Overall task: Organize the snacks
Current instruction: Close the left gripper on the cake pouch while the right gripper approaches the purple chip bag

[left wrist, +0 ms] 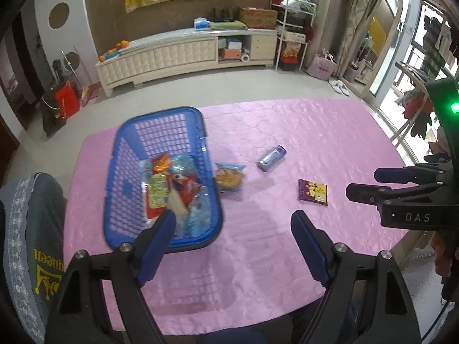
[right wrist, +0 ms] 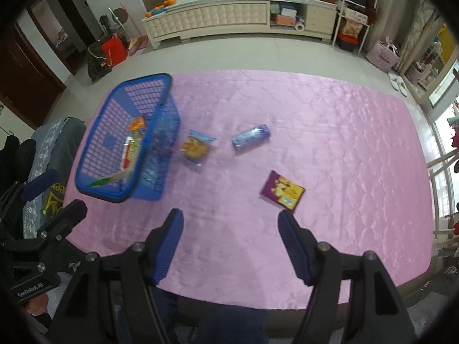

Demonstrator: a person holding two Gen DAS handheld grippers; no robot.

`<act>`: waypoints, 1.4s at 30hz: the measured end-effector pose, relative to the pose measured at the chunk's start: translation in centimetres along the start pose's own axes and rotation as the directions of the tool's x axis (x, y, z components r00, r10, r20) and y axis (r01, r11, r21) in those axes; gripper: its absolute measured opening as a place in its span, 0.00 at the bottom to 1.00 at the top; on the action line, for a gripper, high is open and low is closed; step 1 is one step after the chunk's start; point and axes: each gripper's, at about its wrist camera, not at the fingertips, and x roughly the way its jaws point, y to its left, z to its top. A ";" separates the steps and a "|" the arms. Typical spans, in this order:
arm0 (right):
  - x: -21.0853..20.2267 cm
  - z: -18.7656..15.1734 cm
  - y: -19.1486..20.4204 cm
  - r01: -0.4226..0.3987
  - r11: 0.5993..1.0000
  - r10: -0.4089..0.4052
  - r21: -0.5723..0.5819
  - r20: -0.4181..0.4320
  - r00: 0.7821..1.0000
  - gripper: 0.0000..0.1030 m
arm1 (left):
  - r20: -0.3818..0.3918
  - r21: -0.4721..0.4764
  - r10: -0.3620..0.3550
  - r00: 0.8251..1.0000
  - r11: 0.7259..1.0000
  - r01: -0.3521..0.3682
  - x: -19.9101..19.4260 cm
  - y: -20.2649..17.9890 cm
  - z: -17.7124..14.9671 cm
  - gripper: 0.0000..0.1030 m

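Right, both my tongs are empty atm. Left tongs [left wrist: 233,230] are spread wide w/ nothing between the pads, hanging over the near edge of the table [left wrist: 330,132] just right of the basket [left wrist: 126,143]. Right tongs [right wrist: 231,229] are spread too, pinching nothing, above bare pink cloth near the front edge.

The basket sits at the table's left end and already holds several packets, piled toward its near right side. Three snacks are outside it: the cookie pack [right wrist: 196,149] just beside the basket's right wall, the blue roll [right wrist: 252,137] further right, and the purple packet [right wrist: 282,190] nearest my right tongs, apart from the others.

What could go wrong, imo:
- The cookie pack lies so close to the basket wall that my left pad could catch the rim on the way down and shove the light basket toward the table's left edge.
- The blue roll looks round; closing off-centre would prob squirt it away across the slick cloth.
- The purple packet lies flat, so pads may scrape the cloth and bunch it instead of getting under an edge.
- The pile in the basket is lopsided, so another drop on that side could slide over the rim.
- Both tongs sit close together, so reaching for the same snack would clash them.
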 end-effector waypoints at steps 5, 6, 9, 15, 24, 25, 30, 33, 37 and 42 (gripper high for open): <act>2.5 -0.2 -3.1 -0.004 0.999 0.006 0.033 -0.047 0.999 0.70 | -0.025 0.026 -0.008 1.000 1.000 0.009 2.9 -2.5 0.2 0.78; 3.0 -0.2 -3.4 -0.003 0.999 0.005 0.036 -0.054 0.999 0.70 | -0.028 0.043 -0.009 1.000 0.999 0.010 3.4 -3.0 0.3 0.78; 4.7 0.1 -5.0 -0.002 0.999 0.006 0.052 -0.073 0.997 0.70 | -0.038 0.099 0.025 0.999 0.995 -0.021 5.4 -4.7 0.8 0.78; 8.0 1.0 -7.0 -0.004 0.997 0.012 0.078 -0.100 0.995 0.70 | -0.086 0.080 0.047 0.995 0.996 -0.040 10.5 -5.5 2.3 0.78; 12.3 3.2 -9.0 -0.031 0.993 0.040 0.110 -0.073 0.997 0.70 | -0.142 0.081 0.122 0.982 0.990 -0.111 17.4 -5.5 4.5 0.72; 12.7 3.5 -9.0 -0.033 0.993 0.042 0.116 -0.078 0.996 0.70 | -0.153 0.072 0.125 0.980 0.991 -0.115 18.0 -5.3 4.8 0.69; 15.1 4.5 -8.9 -0.073 0.988 0.083 0.133 -0.073 0.994 0.70 | -0.170 0.136 0.198 0.965 0.975 -0.176 21.0 -5.7 5.5 0.63; 16.6 4.7 -8.6 -0.086 0.989 0.096 0.122 -0.079 0.992 0.70 | -0.196 0.131 0.207 0.958 0.974 -0.183 22.5 -5.7 5.7 0.63; 17.9 5.1 -8.8 -0.098 0.986 0.110 0.132 -0.086 0.990 0.70 | -0.210 0.151 0.248 0.946 0.964 -0.219 24.4 -5.7 5.4 0.60; 18.5 5.0 -9.1 -0.119 0.984 0.130 0.130 -0.078 0.988 0.70 | -0.219 0.153 0.302 0.928 0.950 -0.273 26.5 -4.4 5.5 0.59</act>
